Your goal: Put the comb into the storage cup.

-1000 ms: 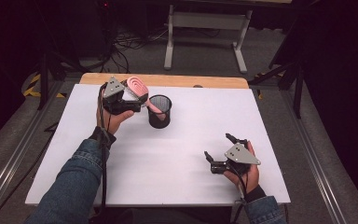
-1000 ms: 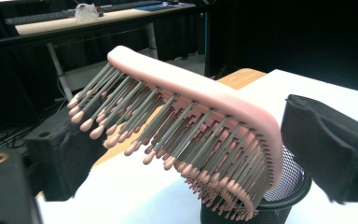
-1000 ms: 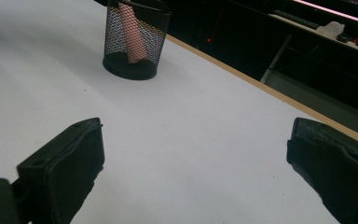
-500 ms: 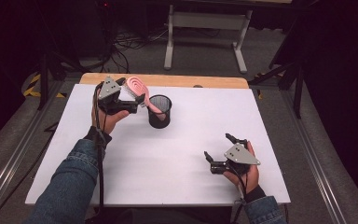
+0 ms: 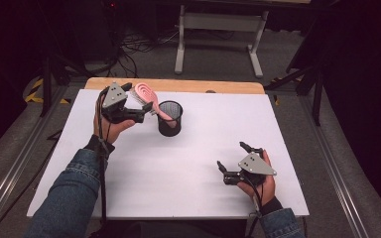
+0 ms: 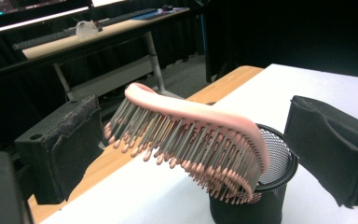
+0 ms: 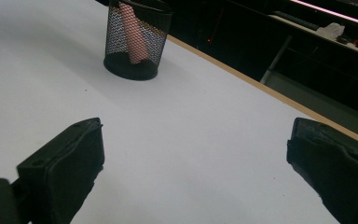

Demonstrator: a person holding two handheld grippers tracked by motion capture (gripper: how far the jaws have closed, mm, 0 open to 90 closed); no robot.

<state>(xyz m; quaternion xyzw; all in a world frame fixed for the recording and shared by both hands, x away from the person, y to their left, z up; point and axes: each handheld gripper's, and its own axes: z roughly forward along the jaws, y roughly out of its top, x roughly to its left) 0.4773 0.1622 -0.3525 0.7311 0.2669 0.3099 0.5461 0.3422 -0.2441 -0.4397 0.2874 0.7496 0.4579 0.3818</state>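
change: over the last second the left gripper (image 5: 146, 110) has been pulled back from the mesh cup (image 5: 170, 118) toward the left edge of the bench (image 5: 178, 163); the hairbrush (image 5: 149, 99) has been left behind, standing in the cup.
left jaws: released, spread wide; in the left gripper view the hairbrush (image 6: 191, 140) lies between the two pads with a gap on both sides, touched by neither.
hairbrush: handle down inside the mesh cup (image 6: 256, 191), head out over the rim, tilted toward the far-left corner, bristles facing down. Handle is seen through the mesh in the right gripper view (image 7: 133, 32).
mesh cup: upright, on the far half of the bench, slightly left of centre; it has not been shifted across the three high views.
right gripper: (image 5: 233, 161) held low near the near-right corner, jaws spread apart, nothing between them; unmoved since a second ago. The mesh cup (image 7: 137, 39) is seen well ahead of it.
meaning: the drop-in is judged done; the brush is carried by the cup alone and the grip has been given up.
risk: the brush head overhangs the rim a long way, so the light cup could be tipped if clipped during the retreat.
next: left gripper to be cleared sideways, away from the bristles.
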